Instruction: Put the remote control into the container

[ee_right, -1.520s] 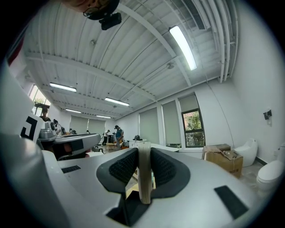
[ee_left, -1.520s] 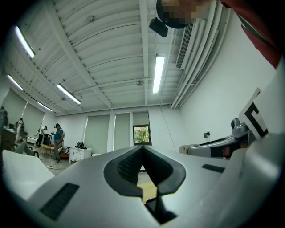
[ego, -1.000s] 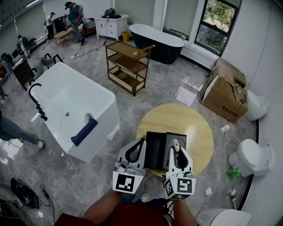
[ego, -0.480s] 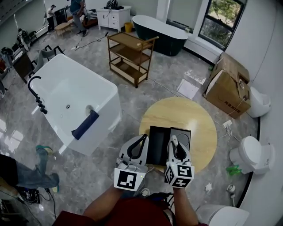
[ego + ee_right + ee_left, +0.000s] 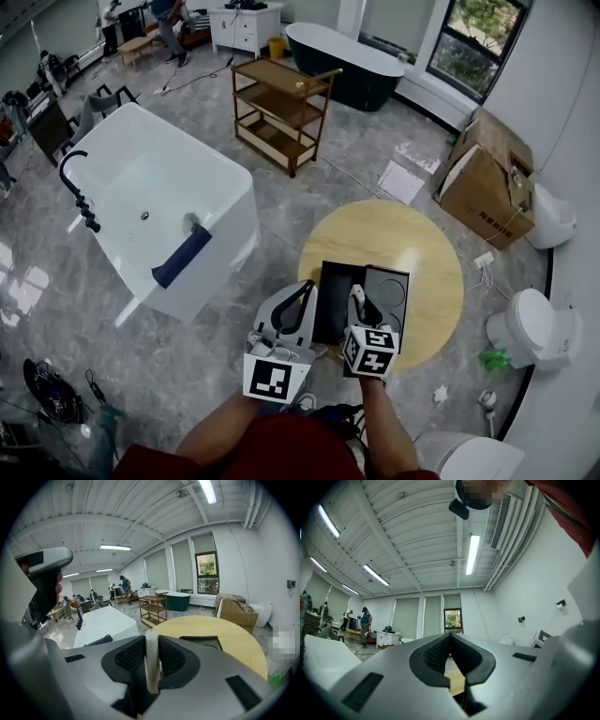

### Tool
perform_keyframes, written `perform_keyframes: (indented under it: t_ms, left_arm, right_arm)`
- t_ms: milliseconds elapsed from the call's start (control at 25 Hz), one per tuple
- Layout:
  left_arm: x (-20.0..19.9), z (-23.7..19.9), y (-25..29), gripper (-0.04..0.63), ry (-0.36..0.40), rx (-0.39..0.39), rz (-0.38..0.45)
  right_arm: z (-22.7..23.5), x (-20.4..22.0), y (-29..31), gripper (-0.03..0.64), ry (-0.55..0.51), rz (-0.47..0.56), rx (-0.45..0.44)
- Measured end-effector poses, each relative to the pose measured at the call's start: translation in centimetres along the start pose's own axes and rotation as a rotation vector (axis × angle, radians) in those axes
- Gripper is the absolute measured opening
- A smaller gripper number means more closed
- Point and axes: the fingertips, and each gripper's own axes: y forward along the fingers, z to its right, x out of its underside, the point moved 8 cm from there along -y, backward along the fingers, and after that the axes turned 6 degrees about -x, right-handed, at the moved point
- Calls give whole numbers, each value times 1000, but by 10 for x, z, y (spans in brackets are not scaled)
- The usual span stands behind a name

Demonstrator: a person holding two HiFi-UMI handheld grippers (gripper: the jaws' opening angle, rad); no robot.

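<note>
At the six o'clock edge of the round wooden desk (image 5: 412,239) lies the black container (image 5: 334,298), opened out flat. One half is a deep tray at the nine o'clock side. The other half (image 5: 390,291), at its three o'clock, shows a round recess.

The right claw (image 5: 362,302) hangs over the seam between the two halves. Its pads are clamped on the remote control (image 5: 151,667), a thin pale slab seen edge-on that stands upright between them and pokes out past the tips. From the head view I cannot tell whether the remote touches the container or is held just above it.

The left claw (image 5: 300,292) sits beside the container's nine o'clock side, over the desk's rim. Its jaws are drawn together at the tips with nothing between them, leaving only the oval gap behind the pads.

On the floor at the desk's ten o'clock stands a white bathtub (image 5: 159,211) with a dark cloth over its rim. A wooden trolley (image 5: 281,112) is at eleven o'clock and a cardboard box (image 5: 486,187) at one o'clock.
</note>
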Motion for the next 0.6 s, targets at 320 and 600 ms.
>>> perform_keyframes:
  t_ms: [320, 600]
  left_arm:
    - [3, -6, -6, 15, -6, -14, -8]
    - [7, -14, -9, 15, -10, -26, -18]
  right_arm:
    - [-4, 28, 41, 107, 33, -163, -13]
    - [-3, 50, 69, 107, 59, -239, -9]
